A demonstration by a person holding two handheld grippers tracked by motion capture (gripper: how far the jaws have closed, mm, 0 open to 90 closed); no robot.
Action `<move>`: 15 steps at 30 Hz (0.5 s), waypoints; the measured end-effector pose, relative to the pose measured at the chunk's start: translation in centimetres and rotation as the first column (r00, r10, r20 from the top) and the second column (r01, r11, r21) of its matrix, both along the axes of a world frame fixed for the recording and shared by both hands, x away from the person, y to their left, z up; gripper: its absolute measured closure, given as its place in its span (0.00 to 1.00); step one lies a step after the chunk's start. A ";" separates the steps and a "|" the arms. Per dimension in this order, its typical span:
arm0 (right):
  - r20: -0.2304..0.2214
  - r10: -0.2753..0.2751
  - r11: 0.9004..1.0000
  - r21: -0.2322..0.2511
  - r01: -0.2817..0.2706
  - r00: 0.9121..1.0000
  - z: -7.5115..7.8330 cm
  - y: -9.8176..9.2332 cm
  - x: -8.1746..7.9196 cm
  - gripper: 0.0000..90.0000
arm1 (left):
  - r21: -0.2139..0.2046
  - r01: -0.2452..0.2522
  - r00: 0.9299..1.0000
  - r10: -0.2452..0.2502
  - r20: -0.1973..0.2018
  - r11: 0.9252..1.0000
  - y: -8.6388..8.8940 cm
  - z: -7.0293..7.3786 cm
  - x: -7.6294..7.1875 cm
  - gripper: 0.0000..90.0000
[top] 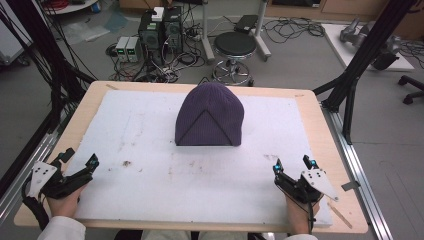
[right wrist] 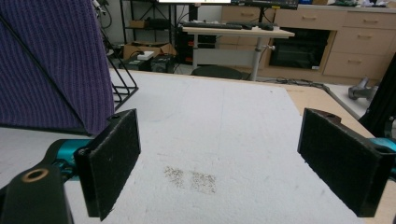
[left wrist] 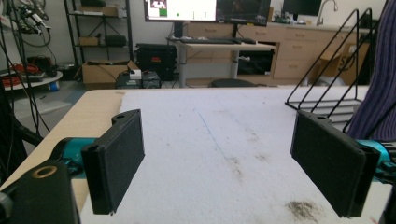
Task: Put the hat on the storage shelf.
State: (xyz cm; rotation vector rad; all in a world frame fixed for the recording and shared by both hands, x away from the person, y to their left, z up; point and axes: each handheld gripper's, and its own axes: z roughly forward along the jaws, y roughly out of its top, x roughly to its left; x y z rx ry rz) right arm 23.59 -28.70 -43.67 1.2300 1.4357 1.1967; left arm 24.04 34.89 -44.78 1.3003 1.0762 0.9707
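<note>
A purple knitted beanie (top: 210,116) is pulled over a black wire rack (left wrist: 327,100) at the middle back of the white mat (top: 150,150). Its knit side shows at the far right of the left gripper view (left wrist: 380,88) and at the left of the right gripper view (right wrist: 51,70). My left gripper (top: 79,158) rests near the mat's front left corner, jaws wide apart with nothing between them. My right gripper (top: 294,163) sits near the front right corner, also open and empty. Both are well short of the beanie.
The mat lies on a light wooden table (top: 325,130). Dark specks and stains (right wrist: 191,179) mark the mat. Black frame posts (top: 365,55) stand at the table's right and left. Computers, cables and a stool (top: 234,47) are on the floor beyond the far edge.
</note>
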 end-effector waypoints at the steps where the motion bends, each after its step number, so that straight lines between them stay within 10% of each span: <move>1: 0.001 -0.001 1.000 -0.001 0.001 1.000 0.0 0.0 0.0 0.14 | -0.004 -0.002 1.000 0.002 0.000 1.000 0.1 0.0 0.0 0.20; 15: 0.002 -0.022 1.000 0.020 0.022 1.000 0.0 -0.4 -0.2 0.14 | -0.021 -0.002 1.000 0.002 0.024 1.000 0.2 0.2 -0.1 0.20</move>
